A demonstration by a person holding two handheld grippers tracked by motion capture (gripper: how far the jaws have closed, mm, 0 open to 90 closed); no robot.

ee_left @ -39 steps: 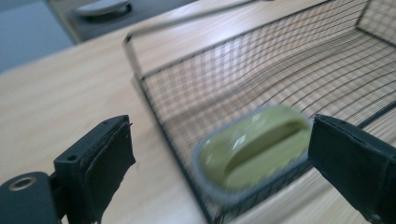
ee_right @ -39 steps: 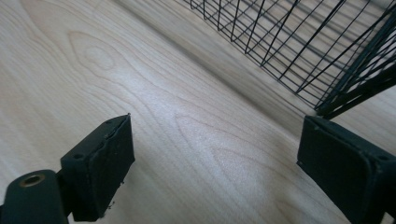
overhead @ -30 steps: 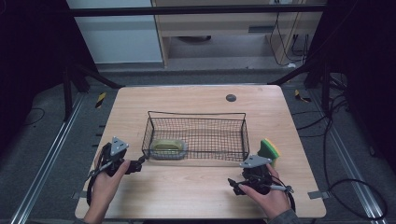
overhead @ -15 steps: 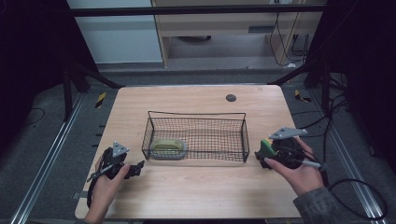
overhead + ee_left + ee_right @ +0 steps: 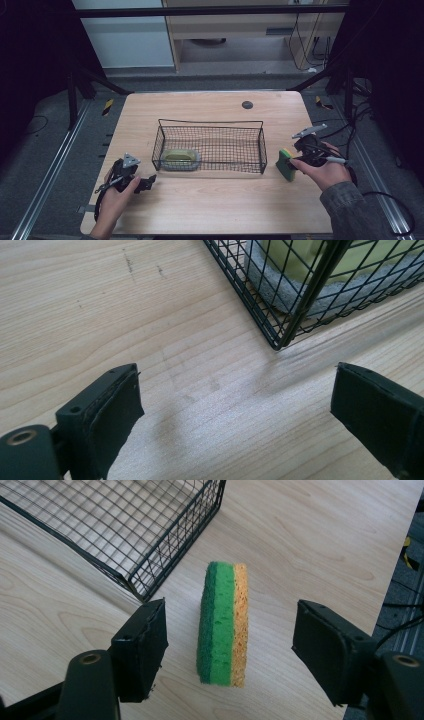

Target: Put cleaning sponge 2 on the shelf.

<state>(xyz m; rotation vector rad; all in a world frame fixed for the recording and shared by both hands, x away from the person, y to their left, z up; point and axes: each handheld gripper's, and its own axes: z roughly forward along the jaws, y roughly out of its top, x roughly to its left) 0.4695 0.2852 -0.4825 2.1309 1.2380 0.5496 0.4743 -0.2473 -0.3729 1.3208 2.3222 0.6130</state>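
My right gripper (image 5: 227, 645), jaws just closing, straddles the upright sponge (image 5: 222, 625) untouched near the table's (image 5: 210, 210) right edge; left gripper (image 5: 235, 420) gapes.

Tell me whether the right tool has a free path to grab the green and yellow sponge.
Probably yes: the sponge stands on edge between the right tool's parted jaws, which have just been closing, with nothing between; the basket sits off to one side.

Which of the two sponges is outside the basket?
The green and yellow sponge, standing on edge on the table just past the basket's right end, between the right claw's pads. The other, yellowish sponge lies inside.
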